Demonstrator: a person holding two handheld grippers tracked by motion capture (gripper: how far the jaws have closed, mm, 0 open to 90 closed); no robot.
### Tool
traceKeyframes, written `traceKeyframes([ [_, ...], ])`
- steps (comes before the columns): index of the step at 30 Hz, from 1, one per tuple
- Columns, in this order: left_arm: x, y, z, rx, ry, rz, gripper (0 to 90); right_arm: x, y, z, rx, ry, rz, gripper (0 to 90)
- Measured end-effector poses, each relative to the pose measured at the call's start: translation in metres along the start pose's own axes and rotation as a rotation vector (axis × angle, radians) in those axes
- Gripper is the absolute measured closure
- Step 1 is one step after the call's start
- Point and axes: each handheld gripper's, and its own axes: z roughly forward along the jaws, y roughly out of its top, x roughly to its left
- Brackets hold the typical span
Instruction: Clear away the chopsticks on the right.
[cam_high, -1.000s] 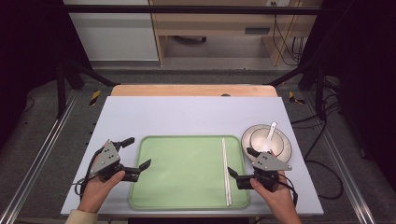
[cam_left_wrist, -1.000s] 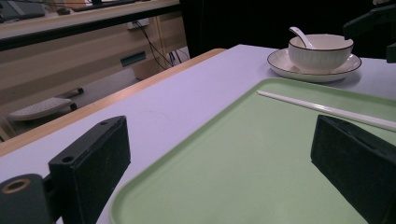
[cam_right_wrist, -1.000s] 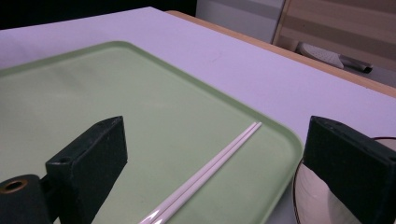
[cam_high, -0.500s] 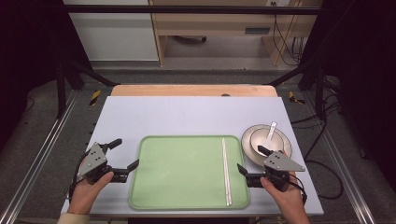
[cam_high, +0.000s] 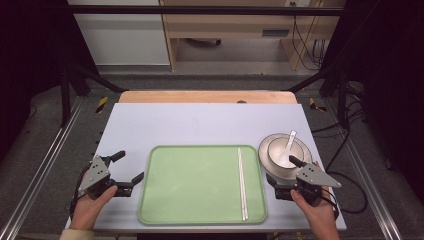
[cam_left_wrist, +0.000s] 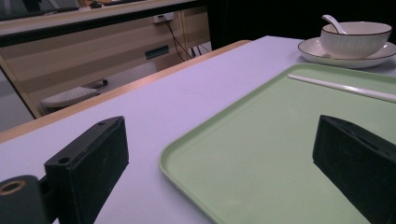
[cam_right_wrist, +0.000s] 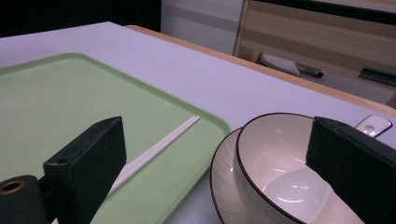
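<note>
The left gripper (cam_high: 124, 175) has drawn back toward seven o'clock since half a second ago and now sits off the tray (cam_high: 200, 180), just beside its left rim; its jaws stand wide apart, holding nothing. The chopsticks (cam_high: 242, 182) lie unmoved along the tray's right side. The right gripper (cam_high: 285, 177), jaws likewise apart and empty, has edged out toward five o'clock, close by the plate (cam_high: 265, 150) bearing the bowl (cam_high: 280, 149) and spoon (cam_high: 289, 145).

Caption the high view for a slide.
Two open hand-held grippers, left gripper and right gripper, flank a light green plastic tray holding white chopsticks.
</note>
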Motion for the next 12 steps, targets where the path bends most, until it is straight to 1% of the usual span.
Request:
traceKeyframes([
  [3,0.0014,-0.0037,-0.0010,0.005,0.003,-0.006,2.9,-0.0027,-0.0035,-0.0016,0.008,-0.011,0.006,4.2],
  [9,0.0025,-0.0103,-0.0030,0.008,0.014,-0.019,2.7,-0.0068,-0.0101,-0.0037,0.023,-0.048,0.021,3.7],
  [10,0.0021,-0.0105,-0.0030,0.012,0.015,-0.022,2.7,-0.0063,-0.0099,-0.0038,0.026,-0.054,0.027,3.8],
  [12,0.0014,-0.0101,-0.0022,0.011,0.016,-0.020,2.7,-0.0006,-0.0051,-0.0030,0.028,-0.060,0.031,4.1],
])
